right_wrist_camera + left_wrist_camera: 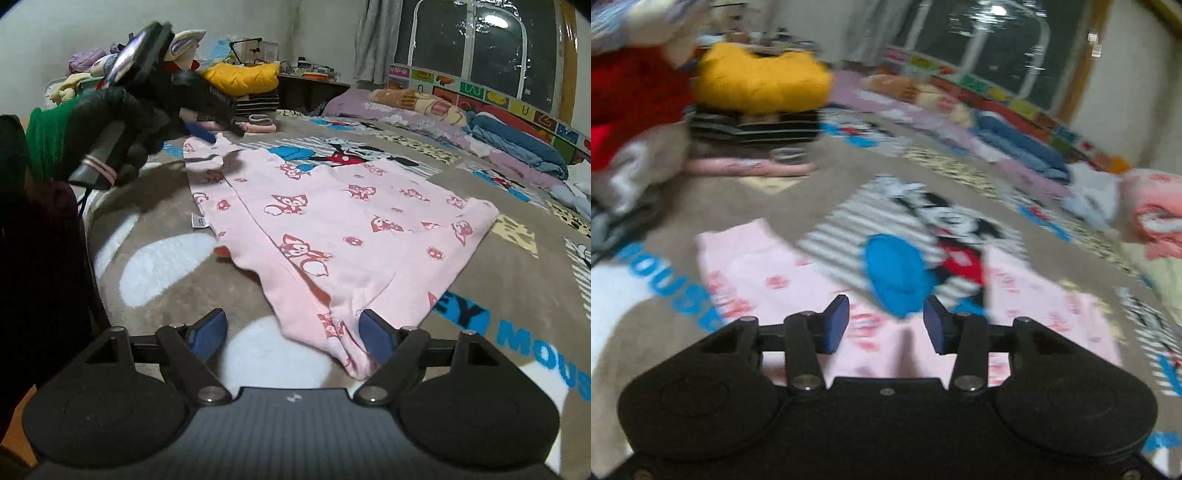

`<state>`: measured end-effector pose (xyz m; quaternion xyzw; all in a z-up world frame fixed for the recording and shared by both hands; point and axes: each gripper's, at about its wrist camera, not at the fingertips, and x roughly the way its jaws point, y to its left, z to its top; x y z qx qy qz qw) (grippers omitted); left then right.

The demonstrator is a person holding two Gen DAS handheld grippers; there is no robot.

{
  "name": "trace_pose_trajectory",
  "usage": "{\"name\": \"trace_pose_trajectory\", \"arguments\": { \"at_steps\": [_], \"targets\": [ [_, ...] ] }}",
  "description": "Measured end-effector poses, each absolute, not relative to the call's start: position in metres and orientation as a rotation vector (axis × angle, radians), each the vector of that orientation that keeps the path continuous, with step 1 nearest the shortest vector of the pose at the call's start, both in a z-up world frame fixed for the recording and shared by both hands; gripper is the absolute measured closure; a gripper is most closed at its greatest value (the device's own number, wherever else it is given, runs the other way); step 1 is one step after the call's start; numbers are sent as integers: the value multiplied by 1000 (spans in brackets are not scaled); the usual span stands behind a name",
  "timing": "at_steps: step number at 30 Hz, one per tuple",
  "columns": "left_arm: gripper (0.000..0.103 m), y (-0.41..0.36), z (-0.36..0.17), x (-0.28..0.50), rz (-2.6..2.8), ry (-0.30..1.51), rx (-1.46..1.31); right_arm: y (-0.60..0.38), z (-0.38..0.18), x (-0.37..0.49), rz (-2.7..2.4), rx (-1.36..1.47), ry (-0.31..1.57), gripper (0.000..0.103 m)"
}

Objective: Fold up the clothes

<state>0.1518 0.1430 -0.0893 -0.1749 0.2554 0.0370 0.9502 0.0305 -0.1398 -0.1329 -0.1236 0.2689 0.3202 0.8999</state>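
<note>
A pink garment (332,225) with little red cartoon animals lies spread out on the bed (498,295), on top of a brown blanket with cartoon mouse pictures. It looks like small pajama pants, with one part already laid over another, though it is hard to be sure which end is which.

The right tool (293,334) is let go and spread wide. The near tip of the pink garment sits between its two blue pads, but the pads do not press on it. The left tool (885,325) is also let go, with its pads apart and nothing between them. It hovers over the far edge of the pink cloth. That view is blurry. In the right view, a hand in a dark glove (122,122) holds the left tool up by the far corner of the garment.

The cloth looks thin, soft and very light. It will bend and droop as soon as it is lifted, and it will not break. It may bunch up or slide on the fuzzy blanket if it is dragged. The best places to take hold are likely the corners and hems, where the cloth is doubled and thicker. Each tool could pinch one corner of the same edge, so the cloth stays flat while it is carried over. Pinching only the top layer could be tricky.

A pile of folded clothes (243,86) with a yellow jacket on top waits far back on the bed.
</note>
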Motion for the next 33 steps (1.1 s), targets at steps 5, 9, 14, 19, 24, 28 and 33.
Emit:
{"name": "trace_pose_trajectory", "arguments": {
  "at_steps": [5, 9, 14, 19, 24, 28, 33],
  "targets": [
    [61, 88, -81, 178, -117, 564, -289, -140, -131, 33, 657, -241, 546, 25],
    [61, 39, -77, 215, -217, 606, -209, -147, -130, 36, 648, -186, 518, 25],
    [61, -6, -84, 280, -328, 704, -243, -147, -137, 40, 678, -164, 540, 22],
    [61, -31, -103, 337, -367, 811, -352, -153, -141, 42, 707, -128, 546, 20],
    [63, -45, -120, 369, -361, 857, -416, -155, -142, 45, 728, -97, 548, 16],
    [63, -51, -124, 380, -369, 856, -433, -156, -143, 47, 738, -76, 551, 14],
    [80, -56, -128, 387, -406, 854, -441, -156, -143, 50, 748, -52, 553, 13]
  ]
}}
